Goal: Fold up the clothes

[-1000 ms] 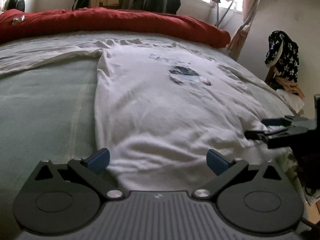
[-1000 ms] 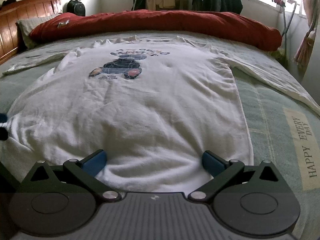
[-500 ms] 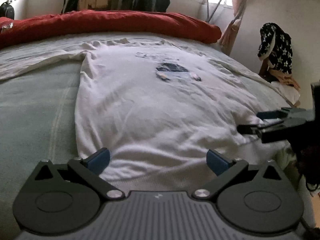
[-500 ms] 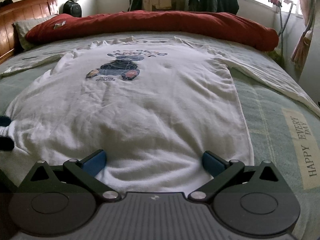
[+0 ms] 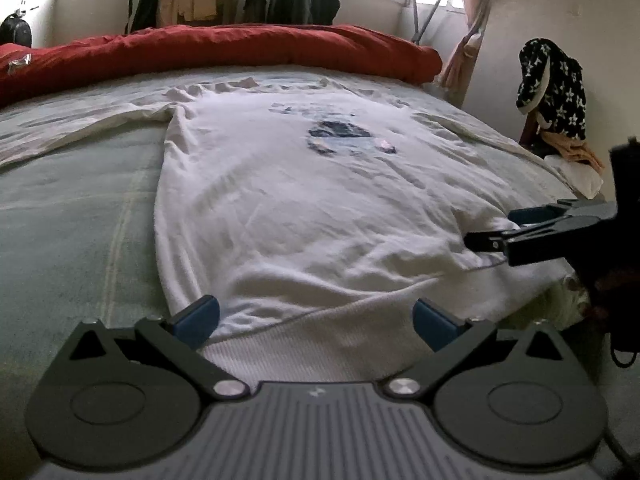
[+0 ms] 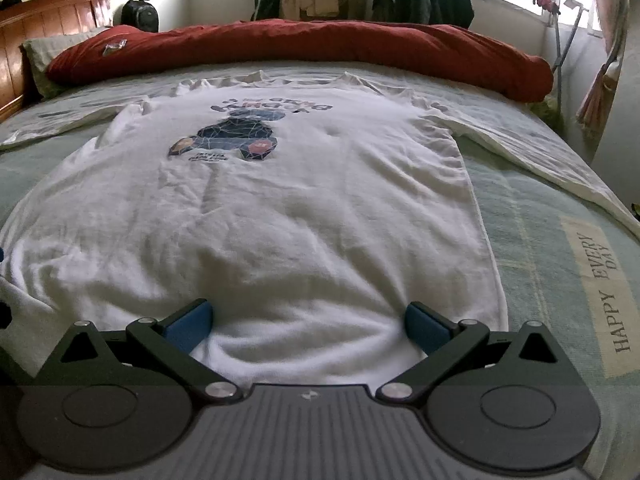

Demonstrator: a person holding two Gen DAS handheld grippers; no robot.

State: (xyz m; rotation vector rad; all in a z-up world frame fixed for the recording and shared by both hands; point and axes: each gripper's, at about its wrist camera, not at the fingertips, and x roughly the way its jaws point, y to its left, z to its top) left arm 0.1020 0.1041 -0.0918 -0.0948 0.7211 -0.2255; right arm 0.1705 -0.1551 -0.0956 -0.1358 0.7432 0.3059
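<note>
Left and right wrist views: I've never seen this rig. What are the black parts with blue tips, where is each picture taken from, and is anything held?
There is no robot: a person holds one pair of tongs in each hand, and a fisheye camera on each looks forward along its two blue-tipped fingers. In the left wrist view you see the left tongs; the dark tool at the right edge is the right tongs seen from the side. The right wrist view looks along the right tongs. A white long-sleeved shirt with a dark print lies flat on the green bedsheet, with a red duvet beyond. Both tongs stand open at the shirt's near hem, which lies between the fingers; nothing is gripped yet.
</note>
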